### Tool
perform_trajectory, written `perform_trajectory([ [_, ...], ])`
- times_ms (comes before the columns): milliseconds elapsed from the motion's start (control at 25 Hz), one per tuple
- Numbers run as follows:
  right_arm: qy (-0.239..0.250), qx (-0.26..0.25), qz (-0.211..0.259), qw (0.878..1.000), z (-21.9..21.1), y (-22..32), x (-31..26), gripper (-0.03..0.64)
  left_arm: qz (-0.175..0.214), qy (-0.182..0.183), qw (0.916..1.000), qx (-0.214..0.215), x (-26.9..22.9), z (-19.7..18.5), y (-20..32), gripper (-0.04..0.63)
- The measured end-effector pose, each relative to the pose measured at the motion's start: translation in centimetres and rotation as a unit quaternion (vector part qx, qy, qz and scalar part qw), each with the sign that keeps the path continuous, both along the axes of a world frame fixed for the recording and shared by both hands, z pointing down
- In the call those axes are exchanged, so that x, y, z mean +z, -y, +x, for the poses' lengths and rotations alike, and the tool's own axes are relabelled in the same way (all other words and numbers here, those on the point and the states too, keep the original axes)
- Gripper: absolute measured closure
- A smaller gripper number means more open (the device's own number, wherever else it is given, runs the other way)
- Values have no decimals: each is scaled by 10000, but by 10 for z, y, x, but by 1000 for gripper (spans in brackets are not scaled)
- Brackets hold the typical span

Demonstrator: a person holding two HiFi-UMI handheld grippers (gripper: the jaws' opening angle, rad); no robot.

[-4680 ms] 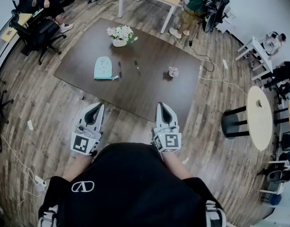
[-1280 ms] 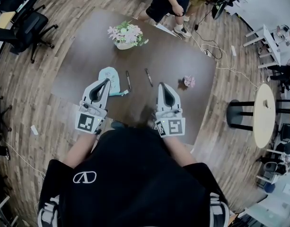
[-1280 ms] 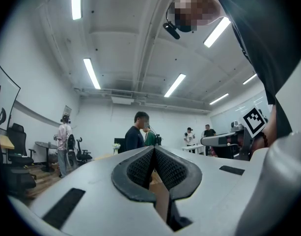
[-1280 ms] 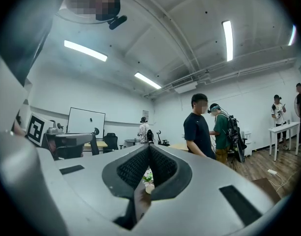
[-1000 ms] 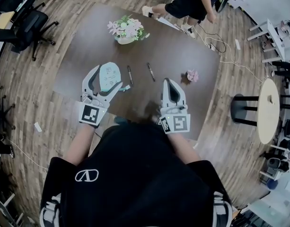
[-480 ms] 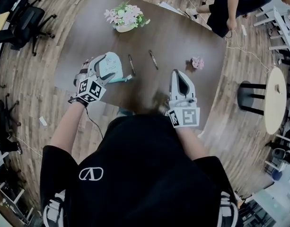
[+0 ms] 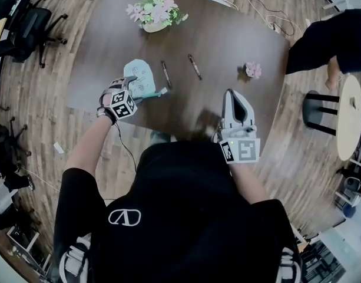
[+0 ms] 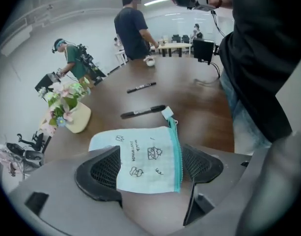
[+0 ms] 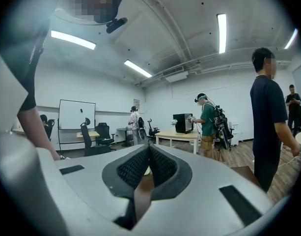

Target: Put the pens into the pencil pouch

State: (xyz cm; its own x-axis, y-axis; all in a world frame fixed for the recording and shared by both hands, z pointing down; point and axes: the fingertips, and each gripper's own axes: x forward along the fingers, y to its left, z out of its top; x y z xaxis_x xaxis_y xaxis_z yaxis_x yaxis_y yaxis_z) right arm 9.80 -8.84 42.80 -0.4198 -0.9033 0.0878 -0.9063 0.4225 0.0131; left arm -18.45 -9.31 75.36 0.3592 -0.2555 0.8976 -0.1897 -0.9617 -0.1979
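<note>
Left gripper [image 8: 150, 170]: fingers [image 8: 98, 173] spread wide, pointing steeply down at the table [image 8: 199, 107]. We see the near end of the pencil pouch [image 8: 143, 159] lying flat in the gap between them. The left finger overlaps the pouch's plain edge and the right finger sits just outside its teal zipper [image 8: 176, 151]; we cannot tell whether either pad touches the fabric. Zipper pull [image 8: 168, 114] lies at the pouch's far end, just short of the first pen [image 8: 143, 112]. The second pen [image 8: 140, 87] lies beyond it, apart from it, and both are flat on the bare wood. Right gripper [image 9: 148, 167]: fingers pressed together with nothing between them, held level over the table's near edge and well apart from the pens. In the head view the left gripper [image 7: 128, 88] is over the pouch [image 7: 140, 75], which lies near the near edge of the table [image 7: 227, 34], toward its left end. The first pen [image 7: 166, 74] lies just right of the pouch and the second pen [image 7: 194, 66] further right, toward the middle. The right gripper [image 7: 232, 94] is at the near edge, right of centre. A flower pot [image 7: 149, 13] stands by the far edge, and a small pink object [image 7: 252, 70] sits toward the right edge.
</note>
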Motion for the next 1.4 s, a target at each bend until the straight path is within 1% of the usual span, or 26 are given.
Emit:
perform_trajectory([
  [240, -42, 26, -105, 9999, 3, -3, 9, 617, -459, 264, 9986, 60, 41, -2, -19, 222],
  [400, -47, 46, -143, 9999, 7, -3, 12, 617, -550, 462, 9972, 194, 55, 3, -28, 227],
  [480, -37, 59, -144, 9999, 8, -3, 13, 617, -545, 536, 9969, 208, 60, 3, -29, 269],
  [560, -33, 49, -134, 9999, 7, -2, 12, 617, -583, 562, 9966, 163, 62, 3, -29, 357],
  [680, -49, 26, -152, 9999, 6, -3, 12, 617, -609, 639, 9960, 131, 63, 2, -29, 438],
  [800, -53, 17, -160, 9999, 7, -6, 12, 617, -701, 708, 9950, 70, 62, -1, -32, 553],
  [840, -52, 13, -156, 9999, 8, -6, 11, 617, -754, 711, 9946, 30, 62, -1, -32, 566],
  [960, -40, 13, -157, 9999, 9, -7, 12, 617, -902, 688, 9935, -78, 58, 0, -32, 578],
  [1080, 3, -39, -138, 9999, 8, -8, 11, 617, -1090, 563, 9920, -306, 50, 2, -32, 581],
  [1200, 51, -110, -107, 9999, 6, -8, 9, 617, -1263, 321, 9894, -636, 37, 4, -30, 583],
  [1240, 69, -124, -101, 9998, 6, -8, 9, 617, -1311, 179, 9880, -791, 32, 5, -28, 583],
  [1320, 109, -140, -84, 9998, 6, -7, 7, 617, -1384, -222, 9834, -1154, 16, 11, -20, 583],
  [1400, 135, -146, -77, 9998, 7, -6, 7, 617, -1481, -625, 9749, -1540, -1, 15, -13, 583],
])
